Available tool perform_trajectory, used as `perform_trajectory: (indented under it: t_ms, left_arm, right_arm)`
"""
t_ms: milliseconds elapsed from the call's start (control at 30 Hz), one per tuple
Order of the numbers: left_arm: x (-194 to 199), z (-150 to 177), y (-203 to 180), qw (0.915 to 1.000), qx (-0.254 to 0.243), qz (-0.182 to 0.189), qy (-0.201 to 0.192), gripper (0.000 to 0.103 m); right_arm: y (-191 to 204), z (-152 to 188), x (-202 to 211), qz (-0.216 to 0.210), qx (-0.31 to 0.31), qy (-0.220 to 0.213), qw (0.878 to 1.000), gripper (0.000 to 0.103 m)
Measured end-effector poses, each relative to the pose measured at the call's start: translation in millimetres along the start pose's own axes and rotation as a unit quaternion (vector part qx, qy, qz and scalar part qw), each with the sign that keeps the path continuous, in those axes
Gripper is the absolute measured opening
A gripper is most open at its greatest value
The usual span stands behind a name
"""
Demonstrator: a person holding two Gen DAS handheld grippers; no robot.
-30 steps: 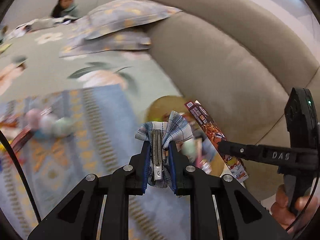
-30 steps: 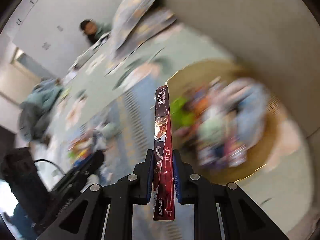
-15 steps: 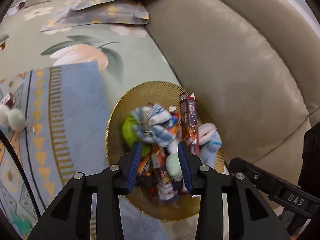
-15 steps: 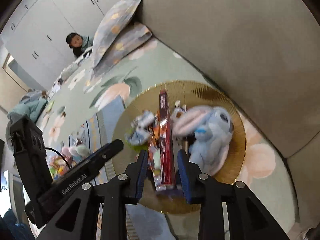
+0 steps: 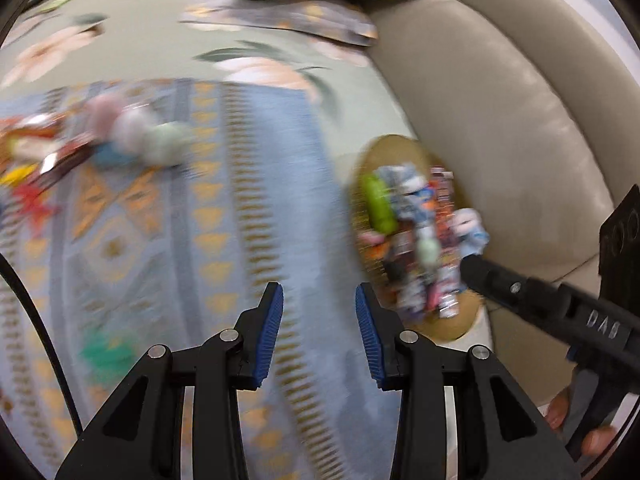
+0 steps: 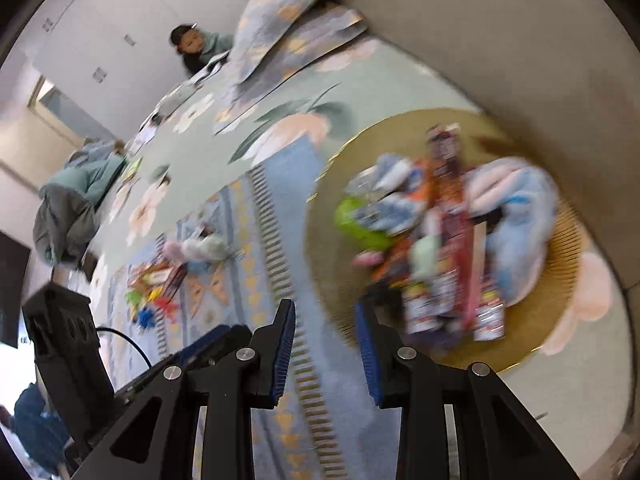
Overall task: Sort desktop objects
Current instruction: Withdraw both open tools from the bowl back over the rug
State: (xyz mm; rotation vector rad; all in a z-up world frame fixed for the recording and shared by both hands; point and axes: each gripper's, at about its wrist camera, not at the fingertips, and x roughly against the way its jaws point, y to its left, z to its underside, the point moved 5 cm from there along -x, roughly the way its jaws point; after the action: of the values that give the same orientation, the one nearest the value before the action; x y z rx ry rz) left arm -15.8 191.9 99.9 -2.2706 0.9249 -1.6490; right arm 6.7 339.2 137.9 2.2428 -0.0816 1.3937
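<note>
A round gold tray [image 5: 394, 150] [image 6: 560, 344] lies on the bedspread by the beige cushion. It holds a heap: a blue plush rabbit [image 6: 524, 216], a green toy [image 6: 356, 220], a plaid cloth [image 5: 408, 184] and a dark red snack pack [image 6: 456, 216]. My left gripper [image 5: 319, 320] is open and empty, left of the tray over the blue patterned mat [image 5: 248, 200]. My right gripper [image 6: 325, 340] is open and empty at the tray's near-left edge. Both views are blurred.
More loose toys and packets [image 5: 80, 144] [image 6: 168, 280] lie at the mat's far left. Pillows [image 5: 304, 8] lie at the back. A person [image 6: 192, 44] sits far off. The beige cushion [image 5: 500, 120] walls the right side.
Both grippers opened and let go: the plaid cloth and the red snack pack now lie in the tray. Both grippers have since swung left, away from the tray.
</note>
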Motion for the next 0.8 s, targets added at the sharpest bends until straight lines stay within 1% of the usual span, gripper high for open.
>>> perform_trajectory:
  t_ms: [67, 133, 167, 233, 333, 467, 567, 633, 667, 767, 800]
  left_arm:
    - [17, 6, 36, 0.9992, 0.025, -0.031, -0.008, 0.035]
    - [31, 8, 69, 0.9964, 0.059, -0.057, -0.020, 0.035]
    - [42, 9, 93, 0.9930, 0.088, -0.072, -0.031, 0.035]
    - [59, 10, 130, 0.9862, 0.122, -0.101, -0.049, 0.035]
    - [85, 5, 182, 0.9751, 0.156, -0.137, -0.078, 0.035]
    - [119, -18, 250, 0.9565, 0.200, -0.173, -0.123, 0.035]
    - [130, -38, 294, 0.9436, 0.231, -0.185, -0.148, 0.035]
    - [129, -49, 318, 0.9387, 0.253, -0.181, -0.149, 0.035]
    - [126, -53, 327, 0.9378, 0.261, -0.173, -0.150, 0.035]
    - [111, -64, 357, 0.9363, 0.289, -0.152, -0.130, 0.035]
    - [106, -66, 360, 0.9368, 0.293, -0.145, -0.125, 0.035]
  right_arm:
    - [22, 11, -13, -0.014, 0.009, 0.021, 1.000, 0.031]
    - [42, 22, -26, -0.029, 0.018, 0.041, 0.999, 0.032]
    - [55, 28, -34, -0.041, 0.023, 0.055, 0.997, 0.032]
    - [76, 36, -47, -0.053, 0.032, 0.073, 0.995, 0.032]
    - [110, 47, -63, -0.064, 0.053, 0.089, 0.993, 0.033]
    - [148, 57, -82, -0.067, 0.075, 0.105, 0.989, 0.033]
    - [167, 60, -96, -0.066, 0.079, 0.117, 0.988, 0.034]
    - [181, 62, -106, -0.067, 0.081, 0.127, 0.986, 0.034]
    - [187, 62, -110, -0.067, 0.081, 0.131, 0.986, 0.034]
    - [206, 63, -122, -0.067, 0.089, 0.139, 0.984, 0.034]
    - [214, 64, -128, -0.067, 0.093, 0.144, 0.983, 0.034]
